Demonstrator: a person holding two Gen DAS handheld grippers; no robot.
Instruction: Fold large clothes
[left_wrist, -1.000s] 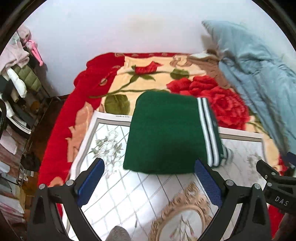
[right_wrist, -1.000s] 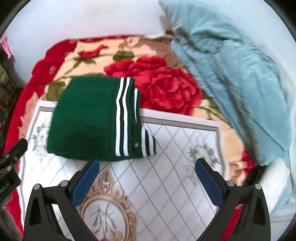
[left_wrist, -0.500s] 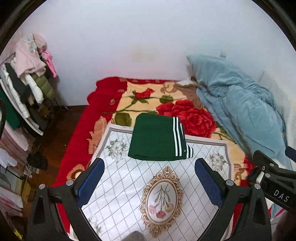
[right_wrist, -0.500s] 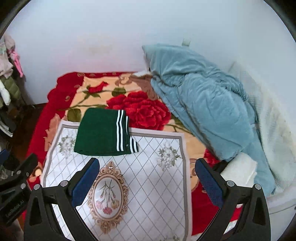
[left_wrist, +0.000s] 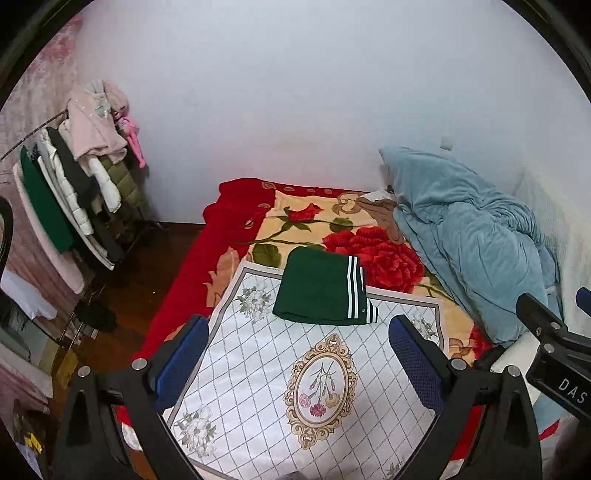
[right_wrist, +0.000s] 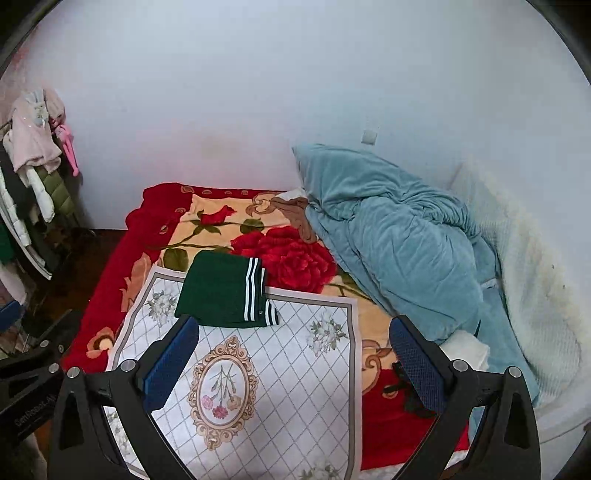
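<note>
A dark green garment (left_wrist: 317, 291) with white stripes near one edge lies folded into a compact rectangle on the far part of a white patterned cloth (left_wrist: 280, 376) spread over the bed. It shows in the right wrist view too, as the green garment (right_wrist: 221, 293) on the white cloth (right_wrist: 295, 369). My left gripper (left_wrist: 299, 354) is open, well back from and above the garment, holding nothing. My right gripper (right_wrist: 295, 354) is open too, equally far back and empty. Part of the right gripper's body (left_wrist: 554, 347) shows at the left view's right edge.
A red rose blanket (left_wrist: 354, 236) covers the bed. A rumpled blue quilt (right_wrist: 399, 243) lies along the right side, beside a white fleece blanket (right_wrist: 535, 306). A loaded clothes rack (left_wrist: 74, 199) stands left on the dark floor (left_wrist: 140, 266). A white wall (left_wrist: 295, 92) is behind.
Both grippers have pulled far back and up from the folded green garment, which now looks small and distant. The garment itself has stayed put.
</note>
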